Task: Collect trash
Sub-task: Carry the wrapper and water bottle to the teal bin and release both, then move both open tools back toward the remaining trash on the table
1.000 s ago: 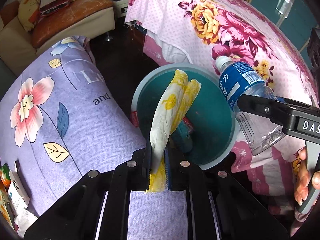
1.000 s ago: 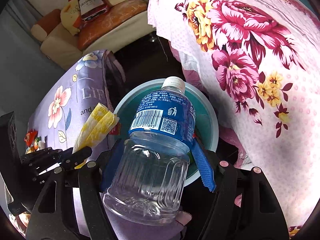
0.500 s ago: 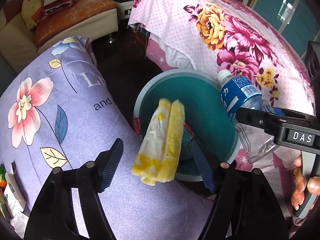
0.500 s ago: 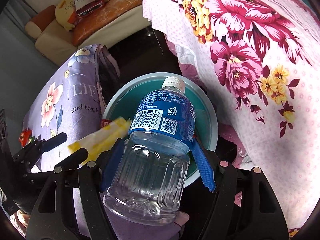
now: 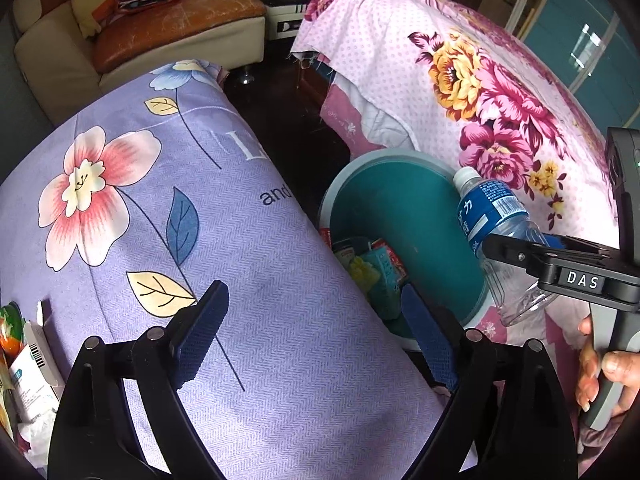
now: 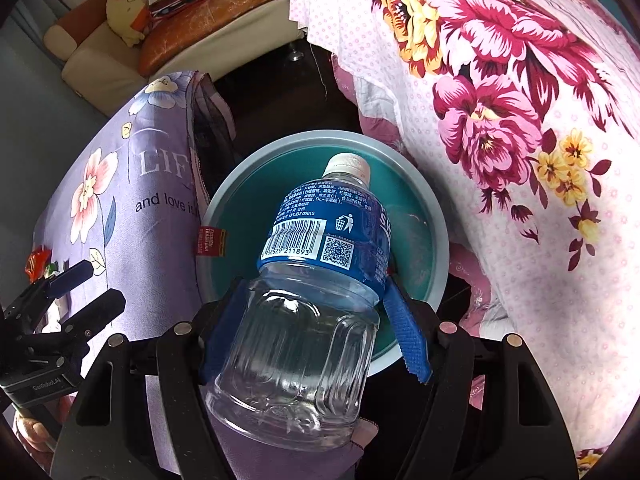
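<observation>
A teal trash bin (image 5: 404, 216) with a grey rim stands on the dark floor between a purple cushion and a pink bed; it also shows in the right wrist view (image 6: 420, 248). Cartons and a yellow wrapper (image 5: 362, 270) lie inside it. My left gripper (image 5: 316, 336) is open and empty, over the cushion beside the bin. My right gripper (image 6: 312, 316) is shut on an empty clear plastic bottle (image 6: 312, 280) with a blue label and white cap, held over the bin's near rim; the bottle also shows in the left wrist view (image 5: 492, 216).
The purple flowered cushion (image 5: 168, 208) fills the left. The pink flowered bedspread (image 5: 460, 80) lies to the right. A sofa (image 5: 160, 28) with pillows stands at the back. Packets and cartons (image 5: 24, 364) lie at the far left edge.
My left gripper opened and let go of the yellow wrapper, which dropped into the bin. The left gripper then drew back to the left. The right gripper kept holding the bottle.
</observation>
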Tool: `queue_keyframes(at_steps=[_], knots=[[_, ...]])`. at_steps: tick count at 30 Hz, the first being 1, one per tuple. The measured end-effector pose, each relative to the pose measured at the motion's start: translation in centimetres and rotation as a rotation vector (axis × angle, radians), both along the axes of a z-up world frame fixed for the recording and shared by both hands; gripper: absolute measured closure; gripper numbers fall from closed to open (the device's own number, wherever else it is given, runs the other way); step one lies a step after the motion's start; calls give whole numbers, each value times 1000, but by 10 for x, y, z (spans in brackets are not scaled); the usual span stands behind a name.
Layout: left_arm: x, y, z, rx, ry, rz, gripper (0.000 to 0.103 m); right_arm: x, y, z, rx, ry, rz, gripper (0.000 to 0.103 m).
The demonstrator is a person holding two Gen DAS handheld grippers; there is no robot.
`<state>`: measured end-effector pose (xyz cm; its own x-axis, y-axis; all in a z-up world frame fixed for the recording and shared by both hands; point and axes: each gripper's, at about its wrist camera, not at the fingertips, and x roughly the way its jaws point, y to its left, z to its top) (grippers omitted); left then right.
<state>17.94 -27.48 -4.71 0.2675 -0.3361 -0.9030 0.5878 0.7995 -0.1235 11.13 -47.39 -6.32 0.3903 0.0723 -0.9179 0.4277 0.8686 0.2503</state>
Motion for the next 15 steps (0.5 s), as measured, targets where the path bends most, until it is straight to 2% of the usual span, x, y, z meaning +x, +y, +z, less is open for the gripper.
queue_keyframes(at_steps=[10, 15], knots=[[2, 22, 6, -19, 8, 31, 13, 4, 10, 1, 3, 31, 9, 36], [-1, 33, 11, -32, 7, 46, 12, 1, 16, 12, -8, 23, 10, 35]])
